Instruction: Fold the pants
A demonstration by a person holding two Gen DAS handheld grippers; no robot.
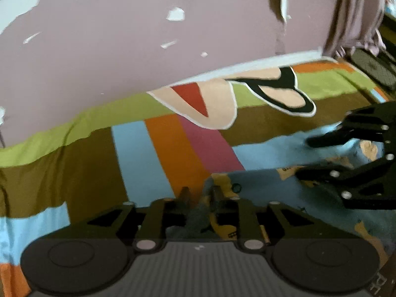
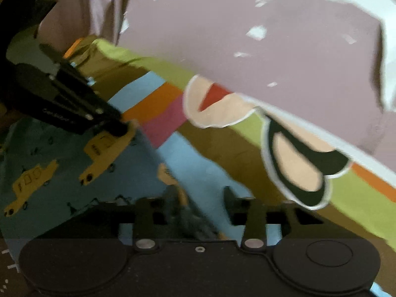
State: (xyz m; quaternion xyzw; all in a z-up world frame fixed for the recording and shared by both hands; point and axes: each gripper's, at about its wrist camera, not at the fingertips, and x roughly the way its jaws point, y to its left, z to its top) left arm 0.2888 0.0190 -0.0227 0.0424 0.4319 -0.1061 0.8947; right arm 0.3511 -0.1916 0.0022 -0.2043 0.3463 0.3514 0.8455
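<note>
Closest to the lens in the left wrist view, the left tongs [image 1: 199,193] have their two fingers drawn near together with a bunched ridge of the pants [image 1: 272,180] pinched between them, so they appear closed on the fabric. Those pants, blue-grey cloth printed with yellow cars, lie on the striped bedsheet [image 1: 158,158], and every place below is given from them. To the right across the pants, the right tongs [image 1: 307,157] reach in with fingers parted; the right wrist view shows their own fingertips [image 2: 173,195] well apart, with a dark fold of the pants [image 2: 44,153] rising between them, seemingly not yet clamped, though blur makes this uncertain. Beyond the pants, the pink wall [image 1: 148,37] with flaking paint stands behind the bed. Judging by this, the fold is only being set up, and the main risk is an uneven lift: if the left side rises while the right has not closed, the edge would sag and the crease run crooked. A shallow pinch on bunched cloth could also slip free, or catch the bedsheet beneath and drag it along.
</note>
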